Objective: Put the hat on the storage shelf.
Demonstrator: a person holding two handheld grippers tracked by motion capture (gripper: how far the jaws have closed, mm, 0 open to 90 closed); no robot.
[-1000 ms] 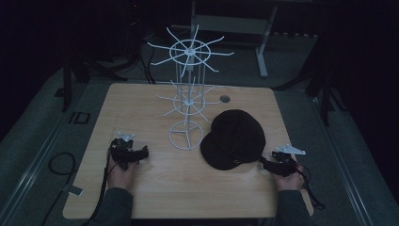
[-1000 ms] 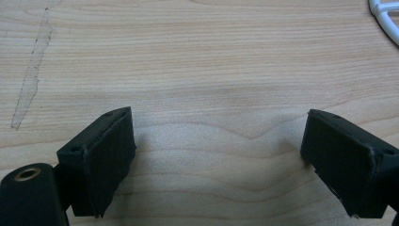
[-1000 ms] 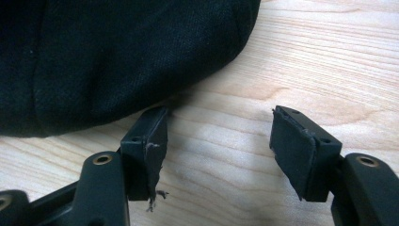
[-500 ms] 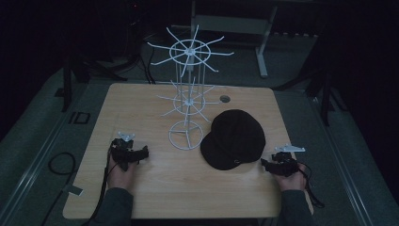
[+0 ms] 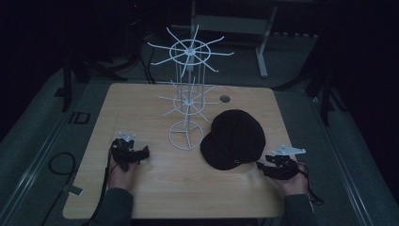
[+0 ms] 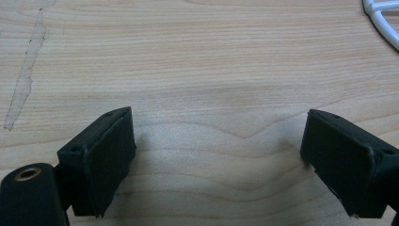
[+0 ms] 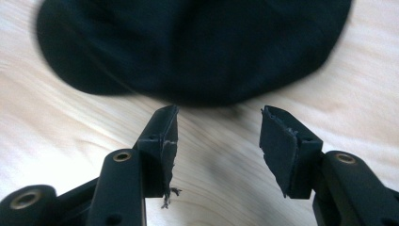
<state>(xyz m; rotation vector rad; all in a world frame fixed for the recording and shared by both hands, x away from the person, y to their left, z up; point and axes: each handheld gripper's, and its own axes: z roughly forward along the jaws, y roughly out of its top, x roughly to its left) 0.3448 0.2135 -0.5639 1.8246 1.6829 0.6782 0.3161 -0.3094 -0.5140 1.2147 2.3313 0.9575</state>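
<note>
Dark room, grey carpeted floor (image 5: 42,136), metal frame legs dim at the far side. One light wood-grain surface (image 5: 141,101) with rounded corners and a small round grommet hole (image 5: 225,99) near its far edge, at about 1 o'clock from the middle.

Item: white wire display rack (image 5: 188,94), upright just past the middle of the surface. Thin rods, a ring base, and two tiers of spokes that fan out like wheels, the upper tier wider.

Item: black cap (image 5: 234,139), soft matte cloth, domed crown, curved brim. It lies flat at about 4 o'clock from the rack base, just beside it, brim toward the near right.

Item: left tongs (image 5: 141,153), black, in the hand at about 8 o'clock on the surface. In the left gripper view its blocky pads stand wide apart, with bare wood grain between them and a curve of the rack's white ring at the upper right corner.

Item: right tongs (image 5: 259,165), black with a grey three-cornered plate on top, at about 4 o'clock, aimed at the cap's near edge and just short of it. Its jaws have just been closing and stand partway apart, with nothing between the frayed pads (image 7: 168,141); the cap looms just beyond their tips.
</note>
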